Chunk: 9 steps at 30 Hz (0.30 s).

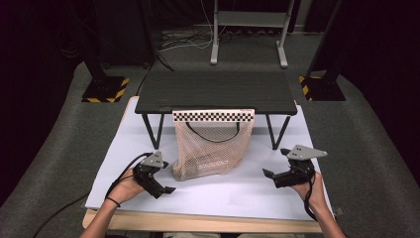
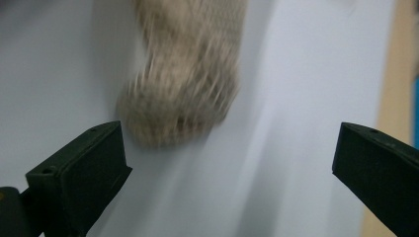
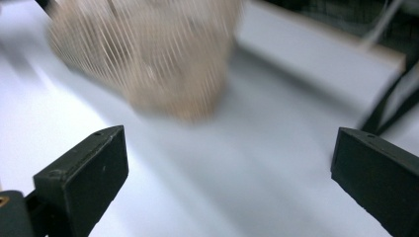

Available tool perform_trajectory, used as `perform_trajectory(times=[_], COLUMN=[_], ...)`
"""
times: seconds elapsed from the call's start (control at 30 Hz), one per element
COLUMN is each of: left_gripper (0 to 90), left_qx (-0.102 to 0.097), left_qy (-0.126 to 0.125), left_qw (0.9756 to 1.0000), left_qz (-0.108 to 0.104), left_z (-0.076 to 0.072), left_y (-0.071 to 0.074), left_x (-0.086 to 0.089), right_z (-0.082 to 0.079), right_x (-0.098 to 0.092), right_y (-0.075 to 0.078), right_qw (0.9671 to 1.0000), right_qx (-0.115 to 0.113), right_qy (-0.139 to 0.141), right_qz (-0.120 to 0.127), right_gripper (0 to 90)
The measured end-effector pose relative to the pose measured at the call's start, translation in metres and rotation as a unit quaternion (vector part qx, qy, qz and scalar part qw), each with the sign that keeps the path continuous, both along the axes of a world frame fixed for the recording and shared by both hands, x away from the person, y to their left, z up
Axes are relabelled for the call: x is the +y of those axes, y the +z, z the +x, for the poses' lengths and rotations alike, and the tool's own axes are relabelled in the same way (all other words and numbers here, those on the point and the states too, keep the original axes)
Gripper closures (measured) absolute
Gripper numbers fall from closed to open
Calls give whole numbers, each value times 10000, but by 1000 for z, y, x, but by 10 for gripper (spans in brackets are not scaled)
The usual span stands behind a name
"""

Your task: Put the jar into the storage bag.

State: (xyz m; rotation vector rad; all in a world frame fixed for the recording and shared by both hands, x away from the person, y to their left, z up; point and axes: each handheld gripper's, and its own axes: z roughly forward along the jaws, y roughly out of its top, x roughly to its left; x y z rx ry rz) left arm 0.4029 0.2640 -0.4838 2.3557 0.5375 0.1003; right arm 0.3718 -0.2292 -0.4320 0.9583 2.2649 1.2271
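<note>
**Mesh bag hung from stand, both grippers empty**

Mesh bag (image 1: pixel 212 146) is suspended from the black stand (image 1: pixel 216 91) beneath a checkered strip (image 1: pixel 213 115); its bottom rests on the white sheet (image 1: pixel 228 193). No legible writing is seen. Contents appear dark, possibly one item. Left gripper (image 1: pixel 166 177) and right gripper (image 1: pixel 275 162) are held beside it, jaws spread wide, nothing gripped.
</note>
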Motion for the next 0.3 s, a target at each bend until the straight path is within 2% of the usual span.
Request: perform_trajectory(times=[0.07, 0.1, 0.2, 0.3], left_gripper=[0, 1, 1, 1], left_qx=[136, -4, 59, 76], left_qy=[190, 179, 394, 506], left_qw=[9997, 9994, 9969, 9960], left_qz=[24, -290, -681, -735], left_z=[4, 2, 3, 5], left_y=[-19, -23, -26, -27], left_x=[9, 15, 25, 28], right_z=[-2, -2, -4, -6], right_x=[-13, -18, -33, -41], right_y=[-23, -33, -57, -72], right_qw=[9993, 9984, 9958, 9942], right_qx=[312, 457, 728, 830], right_qy=[-160, -223, -395, -507], right_qz=[-159, -238, -387, -458], right_gripper=[0, 0, 0, 0])
